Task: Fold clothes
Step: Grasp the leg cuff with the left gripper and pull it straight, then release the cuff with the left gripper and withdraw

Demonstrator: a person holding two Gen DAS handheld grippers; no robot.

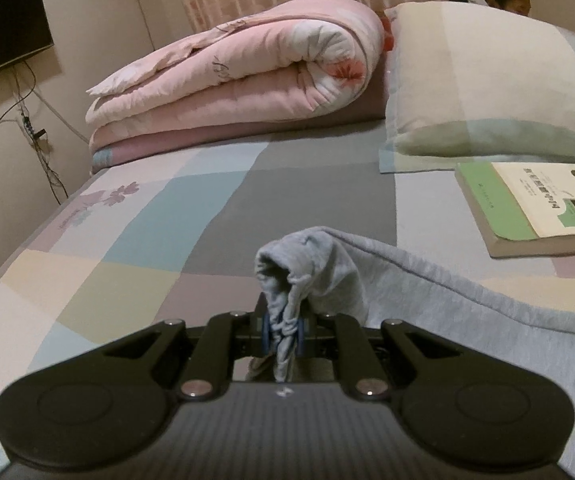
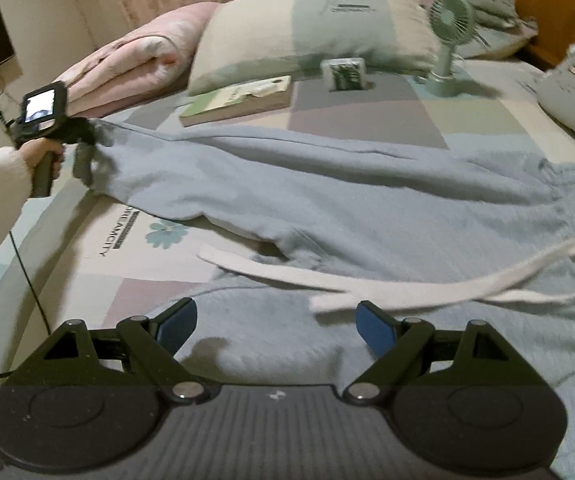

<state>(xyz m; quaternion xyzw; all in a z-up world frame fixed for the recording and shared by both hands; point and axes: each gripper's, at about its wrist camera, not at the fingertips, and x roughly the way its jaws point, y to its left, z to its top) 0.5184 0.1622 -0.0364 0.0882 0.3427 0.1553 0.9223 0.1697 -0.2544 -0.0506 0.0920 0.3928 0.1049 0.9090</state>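
Here the left claw (image 1: 283,330) pinches the trousers' (image 2: 367,200) hem, hiding its pads.

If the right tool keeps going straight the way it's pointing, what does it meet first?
Most likely the grey sweatpants lying just ahead of the open right tool, near their white drawstring. Depth is hard to judge, so cloth or drawstring first is uncertain.

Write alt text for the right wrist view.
The right gripper hovers open over light blue sweatpants spread on a patchwork bed sheet, a white drawstring just ahead of its fingers. At left, the left gripper pinches a leg end; a book, fan and pillow lie behind.
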